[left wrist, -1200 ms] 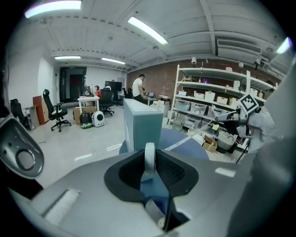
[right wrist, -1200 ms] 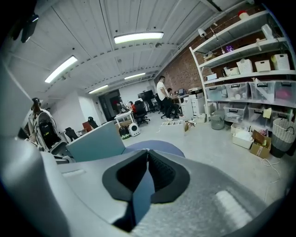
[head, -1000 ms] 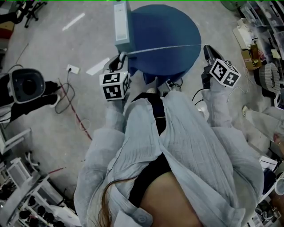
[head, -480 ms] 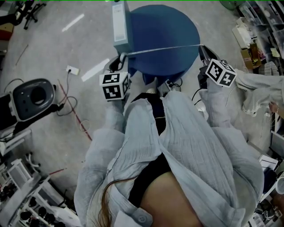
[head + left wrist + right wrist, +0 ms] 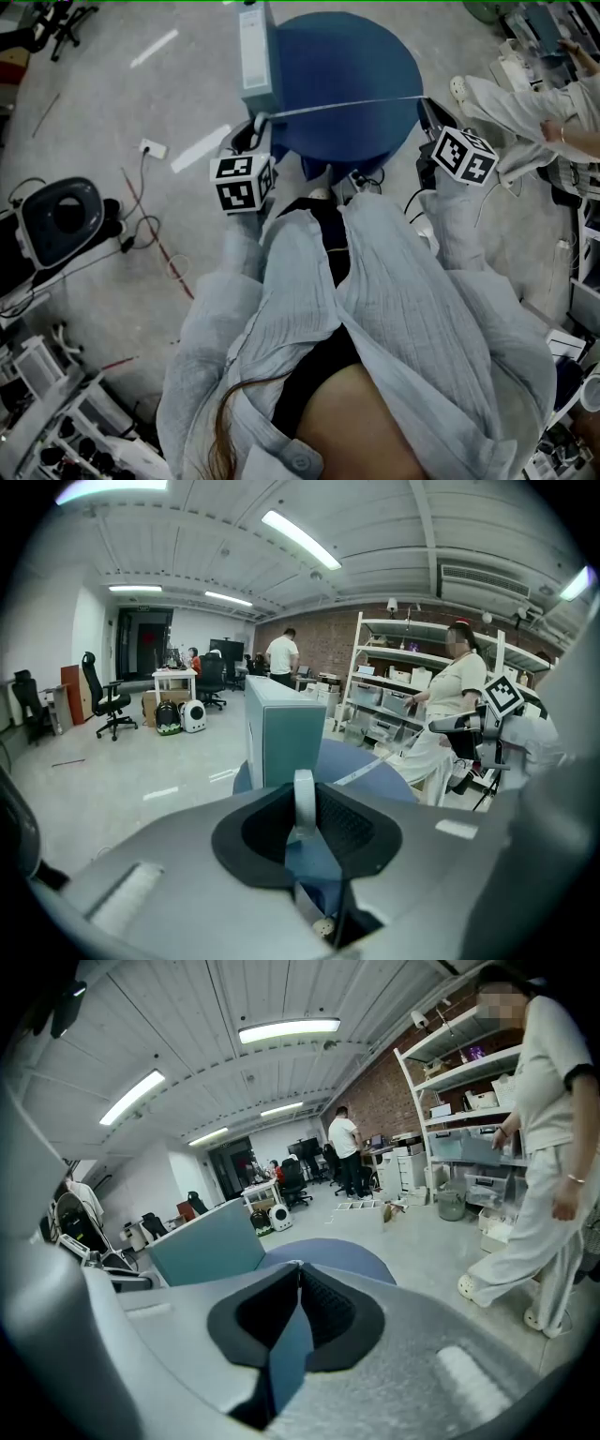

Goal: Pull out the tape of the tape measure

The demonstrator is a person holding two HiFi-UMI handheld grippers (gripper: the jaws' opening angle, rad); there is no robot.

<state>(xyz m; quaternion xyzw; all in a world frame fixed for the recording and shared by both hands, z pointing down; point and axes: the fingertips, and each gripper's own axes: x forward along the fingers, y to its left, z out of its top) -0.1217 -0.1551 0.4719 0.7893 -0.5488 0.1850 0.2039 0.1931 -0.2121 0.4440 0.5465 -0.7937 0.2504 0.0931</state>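
Already in the head view the tape (image 5: 342, 104) runs as a thin pale line across the round blue bench (image 5: 347, 47). It goes from my left tongs (image 5: 255, 124) at the near left rim to my right tongs (image 5: 424, 101) at the right rim, so a good length is out. The line looks almost straight, and it passes just in front of the tall teal box (image 5: 255, 47) that stands on the bench. In the left gripper view the tongs are closed on the tape measure (image 5: 303, 803). Its pale case stands edge-on between the dark pads, and the tape leaves it to the right, toward the other tongs. In the right gripper view the pads are pressed almost together. I judge that they pinch the thin end of the tape, because in the head view the line ends exactly there, though the tip itself is too small to see well. So I judge the main pull as done, or close to done. What is left, I think, is only more length if it is wanted. How much tape remains inside the case I cannot tell.
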